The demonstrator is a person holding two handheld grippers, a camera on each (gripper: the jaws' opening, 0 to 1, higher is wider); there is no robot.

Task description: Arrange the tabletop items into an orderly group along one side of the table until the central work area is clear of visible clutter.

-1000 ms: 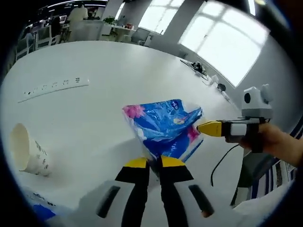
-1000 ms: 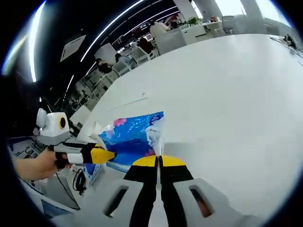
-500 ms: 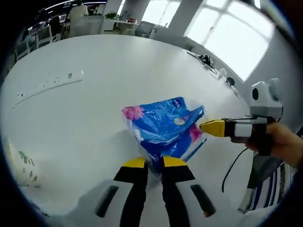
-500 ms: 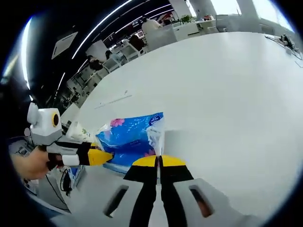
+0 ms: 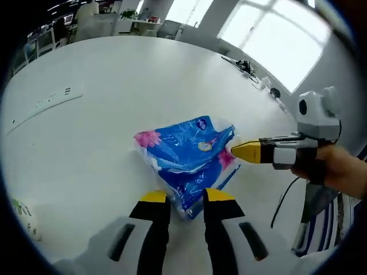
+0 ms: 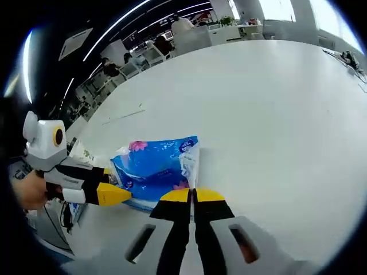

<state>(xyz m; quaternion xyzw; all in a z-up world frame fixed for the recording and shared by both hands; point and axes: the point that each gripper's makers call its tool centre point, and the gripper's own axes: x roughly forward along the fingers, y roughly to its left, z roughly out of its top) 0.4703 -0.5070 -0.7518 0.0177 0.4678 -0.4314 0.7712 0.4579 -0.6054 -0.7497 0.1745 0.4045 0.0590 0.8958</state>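
Observation:
A blue tissue pack point(image 5: 184, 153) with pink flowers lies on the white table point(image 5: 126, 74). My left gripper point(image 5: 186, 197) is open, its yellow-tipped jaws standing apart on either side of the pack's near corner. My right gripper point(image 6: 192, 196) is shut on the pack's clear wrapper flap point(image 6: 190, 163). In the left gripper view the right gripper point(image 5: 248, 152) comes in from the right, held by a hand, its tip at the pack's right edge. In the right gripper view the left gripper point(image 6: 112, 194) reaches the tissue pack point(image 6: 152, 166) from the left.
A white power strip point(image 5: 41, 104) lies at the far left of the table, also seen as the power strip point(image 6: 124, 116). A paper cup point(image 5: 19, 211) lies on its side by the near left edge. Cables and small items point(image 5: 245, 64) sit at the far right.
My left gripper's jaws have spread apart around the pack's corner. My right gripper stays shut on the wrapper flap. Both views have shifted with the hands.

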